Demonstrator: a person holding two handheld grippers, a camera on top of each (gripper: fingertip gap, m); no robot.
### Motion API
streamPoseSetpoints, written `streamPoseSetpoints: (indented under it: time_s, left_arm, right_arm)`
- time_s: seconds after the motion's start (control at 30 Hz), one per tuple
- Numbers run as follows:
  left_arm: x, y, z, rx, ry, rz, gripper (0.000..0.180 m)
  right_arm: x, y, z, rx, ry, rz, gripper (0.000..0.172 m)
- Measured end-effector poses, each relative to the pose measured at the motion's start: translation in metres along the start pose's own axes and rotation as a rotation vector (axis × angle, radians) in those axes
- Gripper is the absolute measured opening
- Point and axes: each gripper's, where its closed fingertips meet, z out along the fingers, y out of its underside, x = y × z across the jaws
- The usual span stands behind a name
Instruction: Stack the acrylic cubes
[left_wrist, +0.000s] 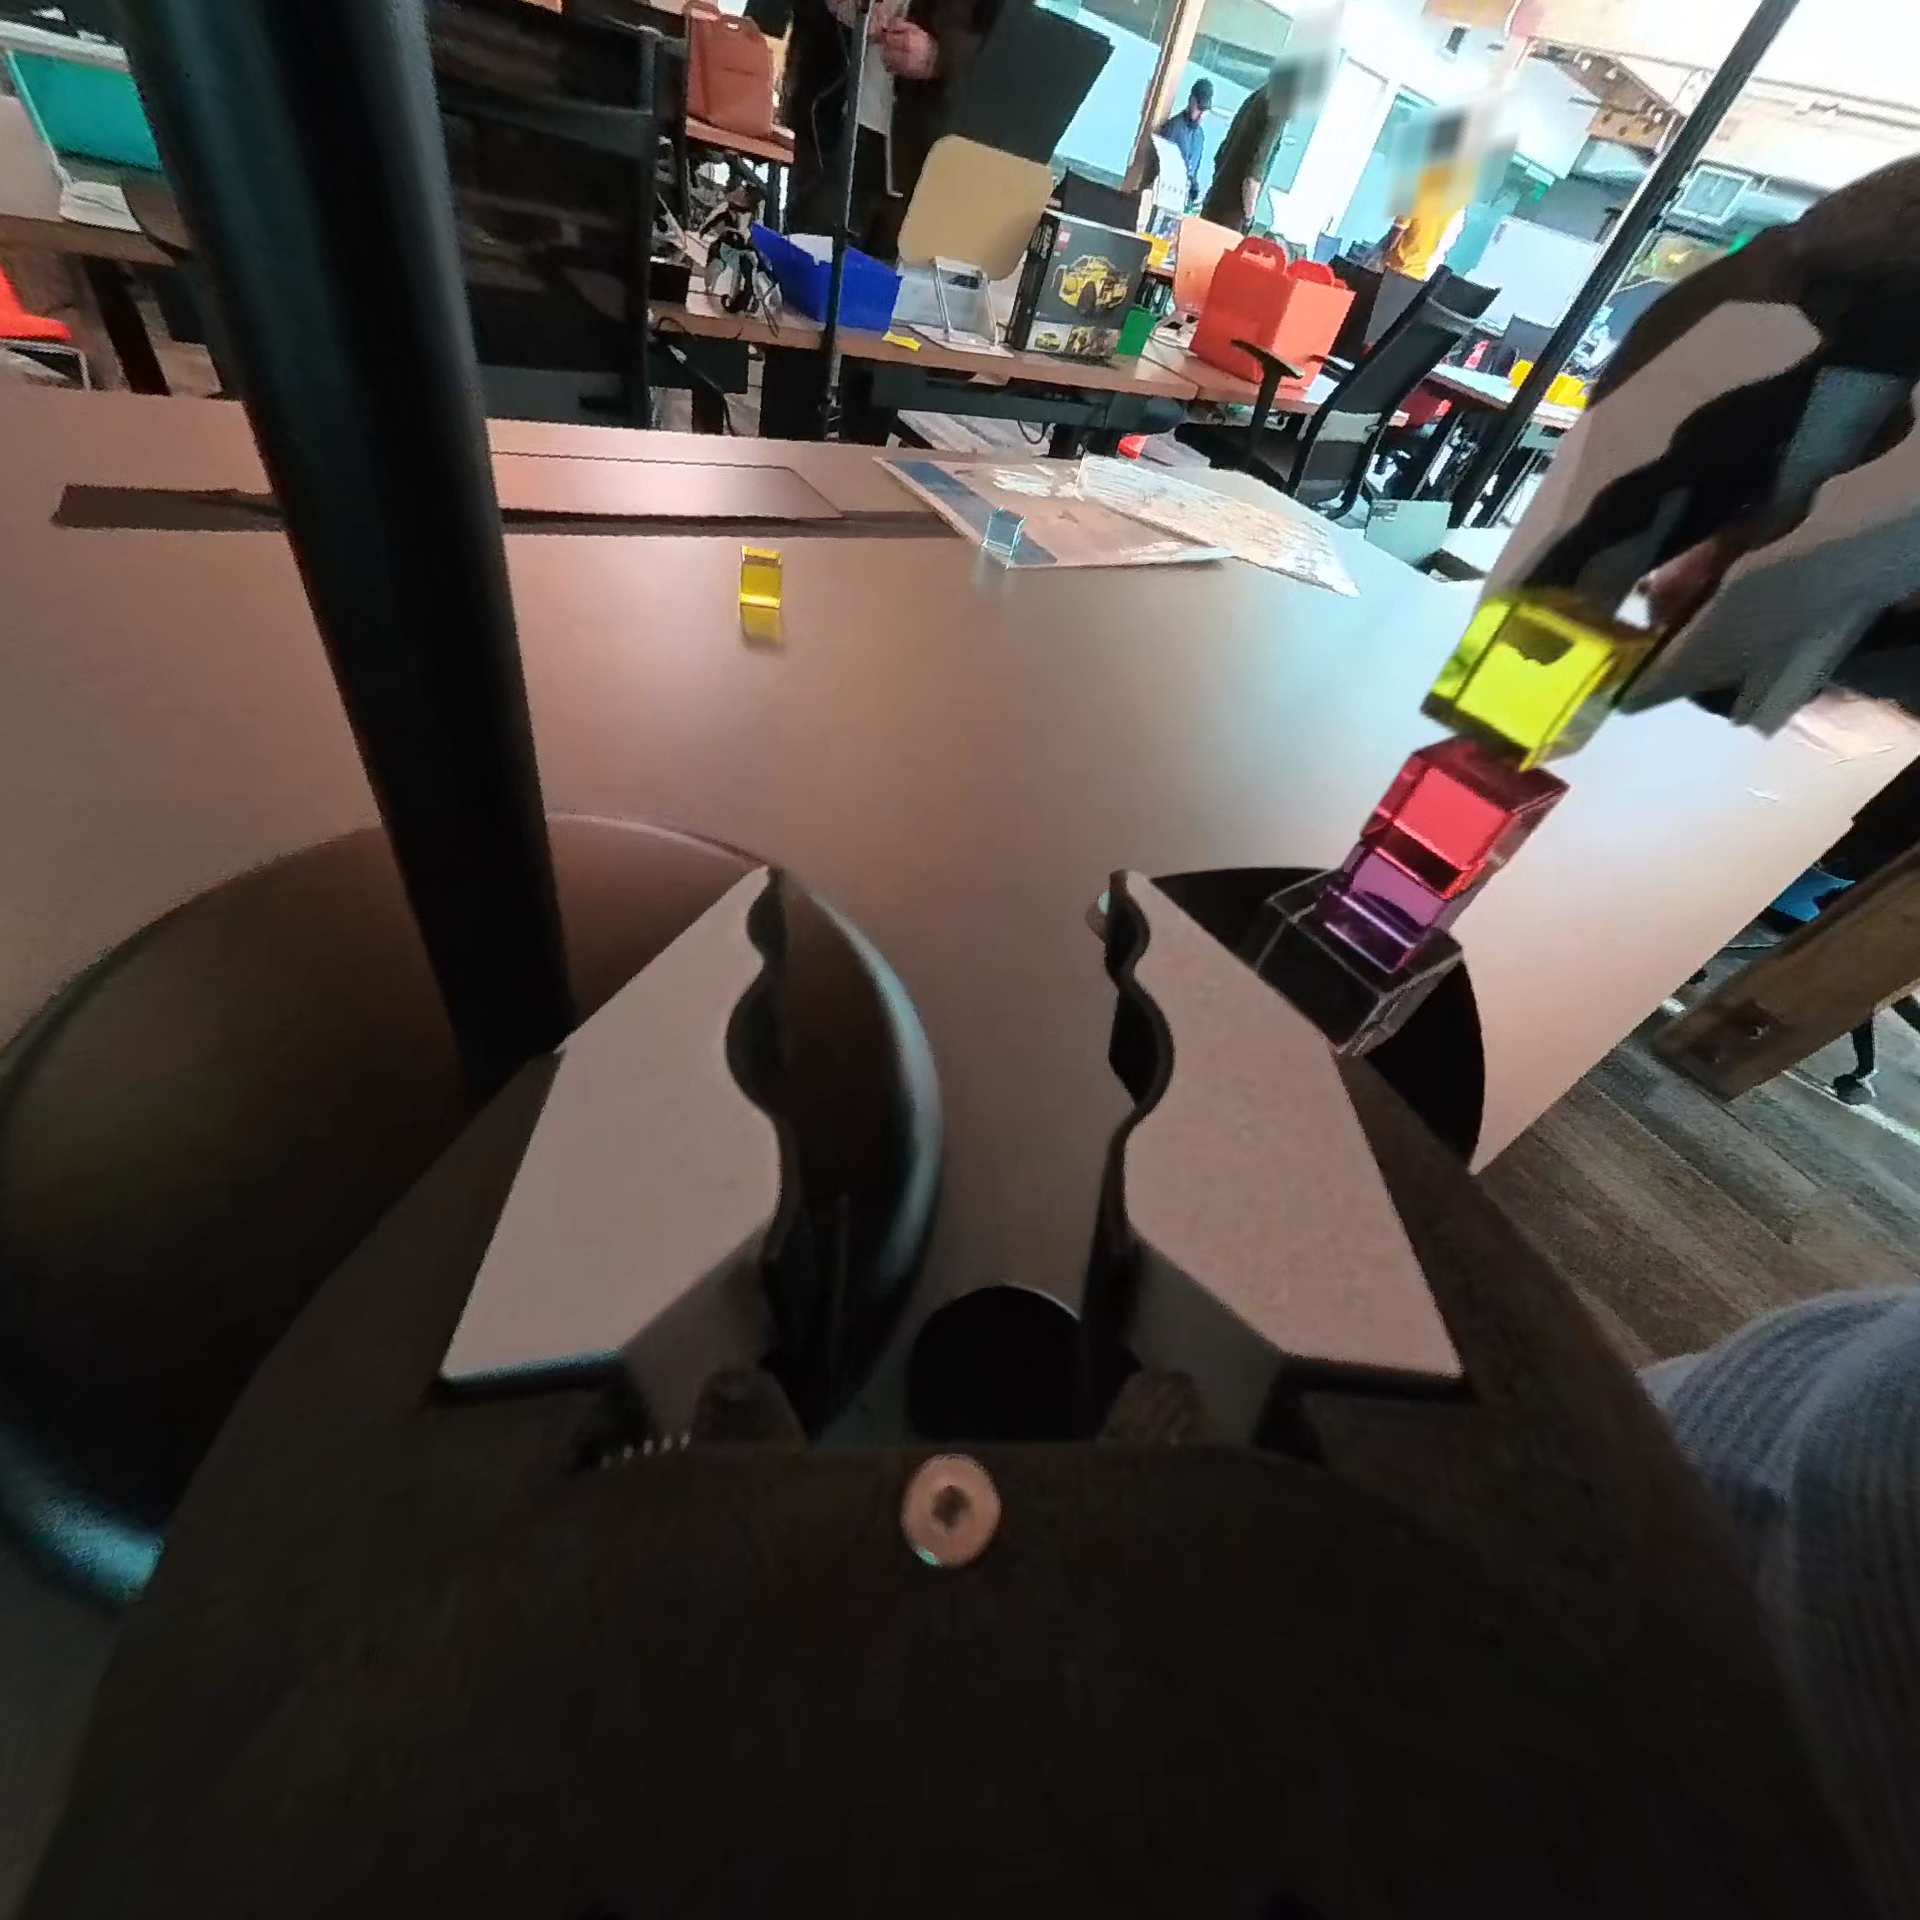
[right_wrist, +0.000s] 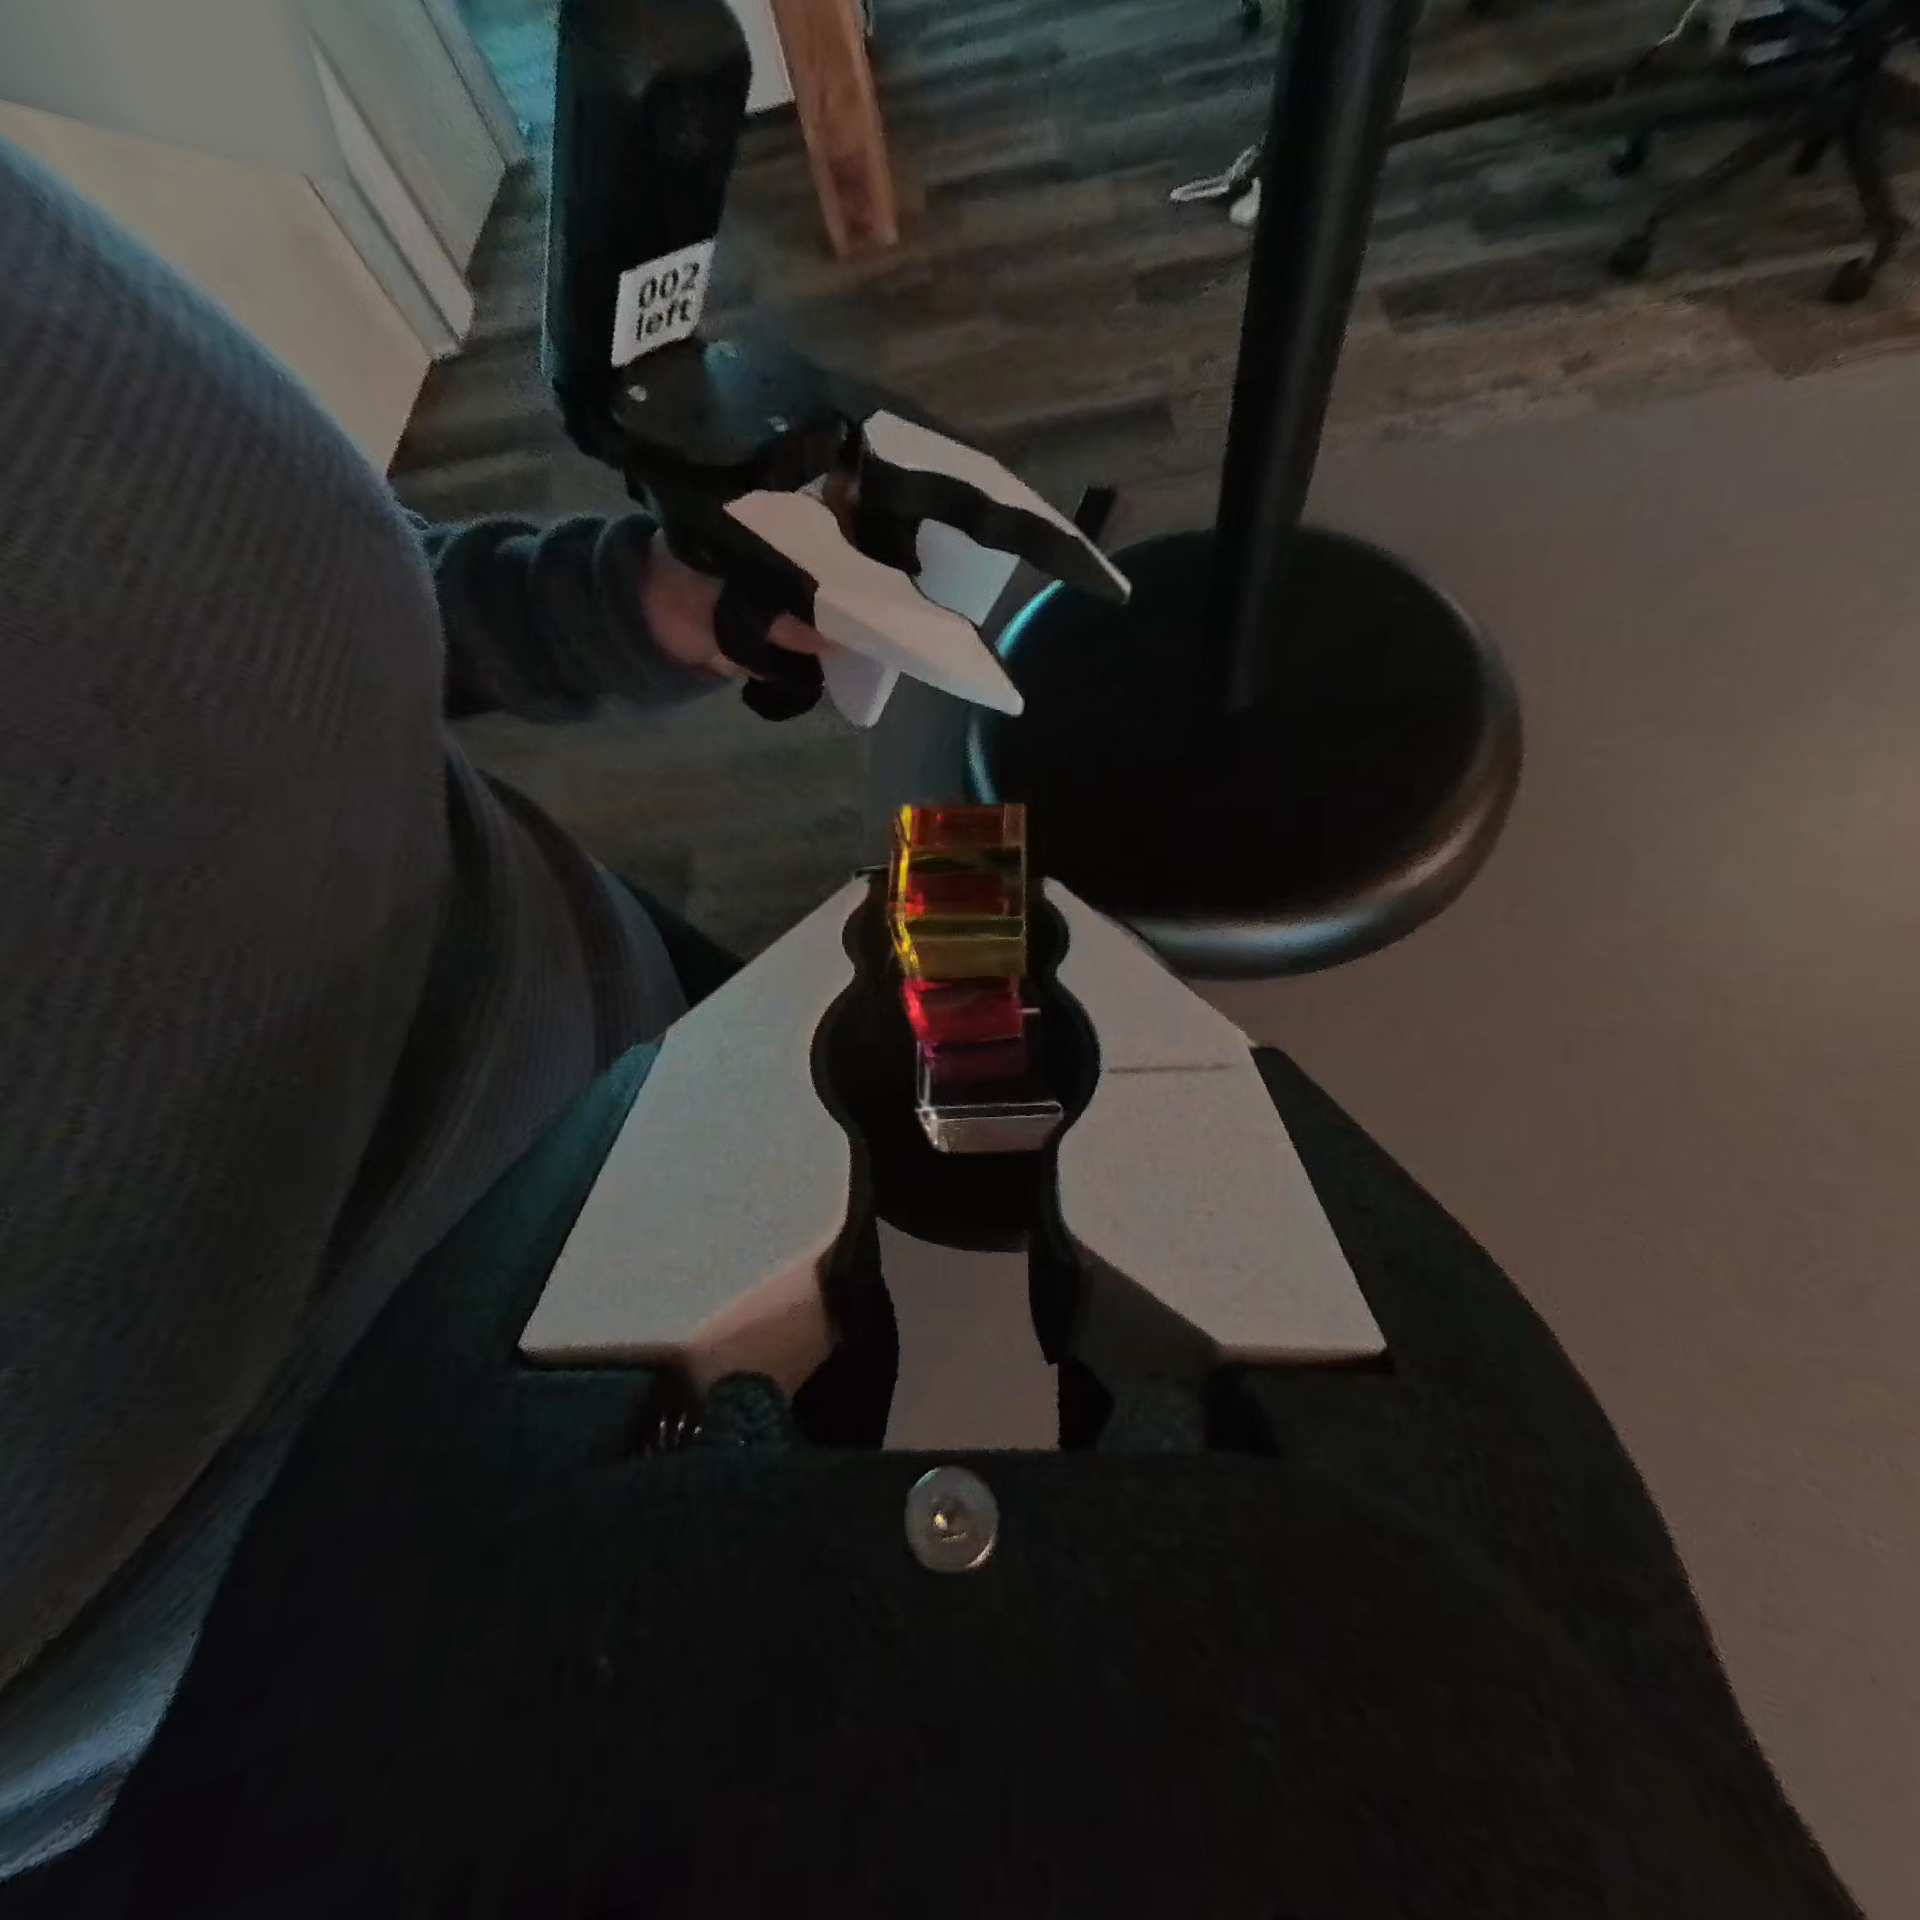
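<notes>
Stack (left_wrist: 1423, 894) of clear, purple and red cubes stands at the right of the left wrist view, upright on a dark disc. Directly above it the right gripper (right_wrist: 961, 899) grips a yellow cube (left_wrist: 1527, 665), fingers pressed on its sides; whether it touches the red cube (left_wrist: 1460, 805) I cannot tell. The left gripper (left_wrist: 940, 894) hovers wide open and empty, lower and left of the stack, near a black pole base (right_wrist: 1299, 790). A second yellow block (left_wrist: 761, 592) lies well apart on the table (left_wrist: 1039, 707).
</notes>
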Motion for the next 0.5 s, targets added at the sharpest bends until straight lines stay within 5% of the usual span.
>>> streamPoseSetpoints:
  time_s: [0.5]
  left_arm:
    - [-0.0026, 0.0028, 0.0003, -0.021, 0.030, 0.012, 0.061]
  right_arm:
    - [-0.0058, 0.0051, 0.0067, -0.050, -0.010, -0.016, 0.025]
